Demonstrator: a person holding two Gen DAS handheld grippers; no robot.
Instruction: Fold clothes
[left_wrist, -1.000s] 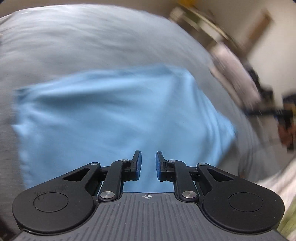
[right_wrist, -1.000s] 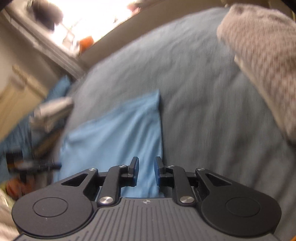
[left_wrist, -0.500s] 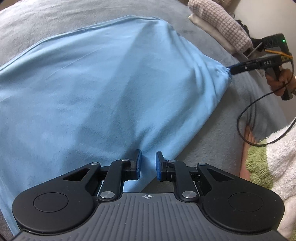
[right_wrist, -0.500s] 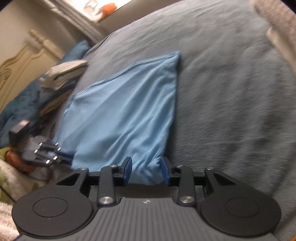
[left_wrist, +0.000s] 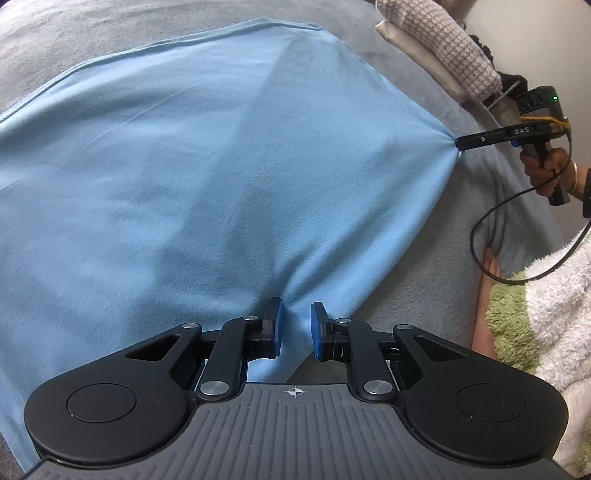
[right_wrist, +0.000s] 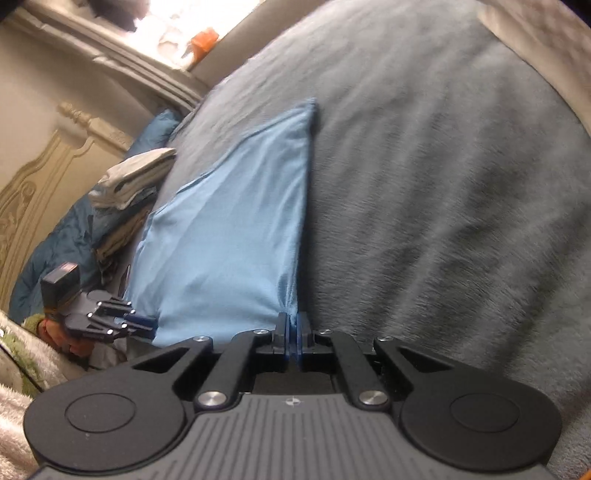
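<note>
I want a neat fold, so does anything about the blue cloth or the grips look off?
Only the grips are uneven. The right tongs are shut on a corner of the blue cloth, bunching it, while the left tongs stand apart around its near corner, not pinching it.

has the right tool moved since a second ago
Yes. The right tool has come down to the blue cloth's near corner on the grey blanket and closed on it.

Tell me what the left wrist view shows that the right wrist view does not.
Left wrist only: the hand holding the right gripper's handle, its black cable, and a knitted textile at the bed's far edge.

Right wrist only: a stack of folded clothes, a carved headboard, a bright window.

Both: the light blue garment on the grey bedcover, with the right gripper shut on one corner and the left gripper around another.
</note>
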